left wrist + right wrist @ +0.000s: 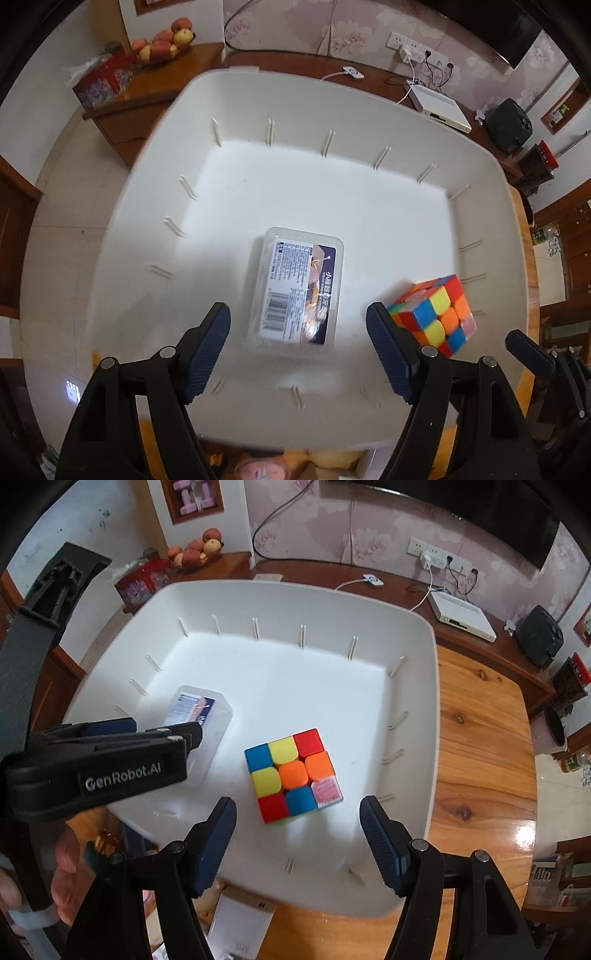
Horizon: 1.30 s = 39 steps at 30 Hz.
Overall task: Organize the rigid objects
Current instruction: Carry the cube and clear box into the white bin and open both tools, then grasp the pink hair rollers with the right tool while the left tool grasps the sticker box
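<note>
While both lie on the floor of the white bin (332,110), the clear box (299,291) sits between the left gripper (299,347)'s spread, empty jaws. The right gripper (299,842) gapes empty below the cube (293,773) at frame centre.

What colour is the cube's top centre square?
Orange, clearest in the right wrist view: cube.

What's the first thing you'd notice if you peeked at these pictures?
The bright puzzle cube jumps out first, sitting in the big white bin with red, yellow, blue and orange squares on top. Beside it, further left in the right wrist view, lies a clear plastic box with a printed label and barcode. The left gripper and right gripper hang open above them, touching neither.
</note>
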Tool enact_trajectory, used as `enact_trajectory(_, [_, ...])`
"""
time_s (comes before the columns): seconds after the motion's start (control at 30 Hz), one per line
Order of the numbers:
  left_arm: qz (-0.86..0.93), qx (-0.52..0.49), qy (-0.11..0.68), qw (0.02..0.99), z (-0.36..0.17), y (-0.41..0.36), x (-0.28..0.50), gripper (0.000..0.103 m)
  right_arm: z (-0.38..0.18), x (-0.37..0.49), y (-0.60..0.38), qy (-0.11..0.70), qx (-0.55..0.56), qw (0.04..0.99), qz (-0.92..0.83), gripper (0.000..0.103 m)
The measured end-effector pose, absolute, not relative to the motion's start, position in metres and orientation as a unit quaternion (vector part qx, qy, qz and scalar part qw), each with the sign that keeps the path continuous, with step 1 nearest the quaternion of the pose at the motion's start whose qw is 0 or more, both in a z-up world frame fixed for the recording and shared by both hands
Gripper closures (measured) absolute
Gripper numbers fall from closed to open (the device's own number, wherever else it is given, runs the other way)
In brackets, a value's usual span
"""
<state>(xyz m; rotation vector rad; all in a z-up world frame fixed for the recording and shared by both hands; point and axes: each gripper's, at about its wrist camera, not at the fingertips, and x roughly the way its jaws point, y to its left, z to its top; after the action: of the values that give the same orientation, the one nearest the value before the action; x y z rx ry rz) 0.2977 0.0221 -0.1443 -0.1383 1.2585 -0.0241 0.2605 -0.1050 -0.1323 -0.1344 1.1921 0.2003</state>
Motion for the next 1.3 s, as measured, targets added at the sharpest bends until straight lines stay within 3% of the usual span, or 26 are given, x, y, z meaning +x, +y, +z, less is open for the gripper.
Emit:
enact_trajectory(0.4, [-0.032,-0.053,0.54,0.84,-0.072,0.033,0.221,0.024,-0.063,0.192,-0.116,0.496,-0.045,0.858,0.122,0.033])
enact_trajectory(0.77, [-0.023,-0.067,0.472,0.879,-0.012,0.049,0.105,0.024,-0.005,0.079,-0.121,0.397,-0.064,0.903,0.153,0.033])
enact_trajectory(1.07, [-0.051,-0.084,0.472,0.876,-0.047,0.042,0.044,0.024,-0.021,0.007,-0.121,0.389,-0.078,0.902,0.172,0.033])
enact_trajectory(1.3, [-0.058,-0.092,0.505,0.856,-0.099,0.035,0.028,0.024,-0.073,-0.031,-0.118,0.405,-0.114,0.89,0.174,0.033])
